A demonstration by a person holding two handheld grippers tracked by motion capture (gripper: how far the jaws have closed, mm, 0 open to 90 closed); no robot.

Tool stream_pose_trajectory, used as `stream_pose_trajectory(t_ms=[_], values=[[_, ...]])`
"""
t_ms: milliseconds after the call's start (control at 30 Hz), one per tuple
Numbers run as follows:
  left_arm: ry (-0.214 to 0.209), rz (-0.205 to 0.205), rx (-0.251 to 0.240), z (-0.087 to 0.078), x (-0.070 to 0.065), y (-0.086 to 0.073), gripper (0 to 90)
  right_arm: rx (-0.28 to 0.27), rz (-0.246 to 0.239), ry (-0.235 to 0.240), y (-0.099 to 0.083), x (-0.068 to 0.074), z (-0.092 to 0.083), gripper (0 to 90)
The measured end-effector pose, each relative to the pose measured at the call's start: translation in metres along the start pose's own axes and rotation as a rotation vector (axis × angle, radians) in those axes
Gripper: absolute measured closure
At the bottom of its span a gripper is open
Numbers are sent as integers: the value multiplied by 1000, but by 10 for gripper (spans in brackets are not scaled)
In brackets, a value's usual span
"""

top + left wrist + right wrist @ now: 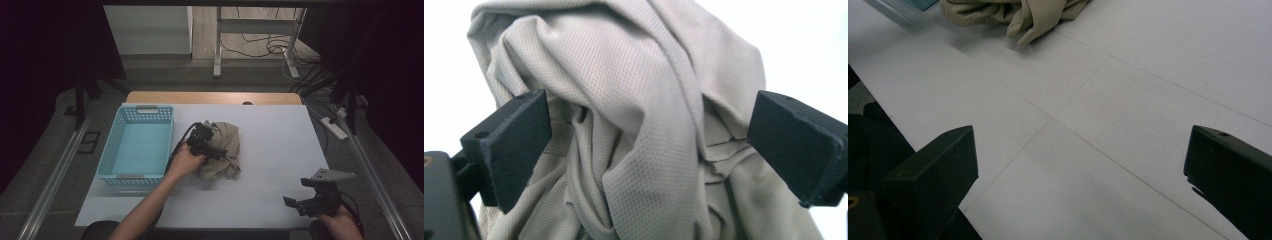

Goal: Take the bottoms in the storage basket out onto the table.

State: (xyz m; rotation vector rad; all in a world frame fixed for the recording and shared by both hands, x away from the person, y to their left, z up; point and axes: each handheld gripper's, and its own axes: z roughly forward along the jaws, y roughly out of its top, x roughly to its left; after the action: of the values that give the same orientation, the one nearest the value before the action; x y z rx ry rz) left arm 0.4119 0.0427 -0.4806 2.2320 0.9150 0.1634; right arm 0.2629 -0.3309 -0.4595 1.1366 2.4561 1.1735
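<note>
Left gripper (644, 150): jaws spread wide around the crumpled beige cloth (634, 115), pads not pressing it. The cloth lies on the white table (280, 150), just beside the blue basket (136, 145). Risk: closing on one loose fold lifts only part, the rest dragging. Right gripper (1078, 170): wide open, empty.

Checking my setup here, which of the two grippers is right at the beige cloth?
The left gripper, jaws open around the crumpled beige cloth beside the blue basket. The right gripper sits apart over bare table.
</note>
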Motion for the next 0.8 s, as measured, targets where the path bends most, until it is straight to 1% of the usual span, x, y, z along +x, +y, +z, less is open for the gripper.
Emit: stream_pose_trajectory(t_ms=[100, 167, 233, 367, 533, 733, 800], values=[[-18, -6, -6, -2, 0, 0, 36, 1, 1, 2, 0, 0, 0, 10], [-29, -2, -10, -2, -1, -1, 31, -1, 2, 2, 0, 0, 0, 10], [-38, -3, -4, -2, -1, -1, 15, -1, 3, 2, 0, 0, 0, 10], [-66, -11, -18, -4, -3, -1, 8, -1, 0, 3, 0, 0, 0, 10], [-85, -10, -44, -9, -4, 0, 3, -2, 0, 4, 0, 0, -1, 10], [-106, 0, -50, -13, -5, 0, 0, -2, -1, 4, 0, 0, -1, 10], [-122, -4, -53, -14, -4, 0, 0, -5, 1, 4, 0, 0, -1, 10]])
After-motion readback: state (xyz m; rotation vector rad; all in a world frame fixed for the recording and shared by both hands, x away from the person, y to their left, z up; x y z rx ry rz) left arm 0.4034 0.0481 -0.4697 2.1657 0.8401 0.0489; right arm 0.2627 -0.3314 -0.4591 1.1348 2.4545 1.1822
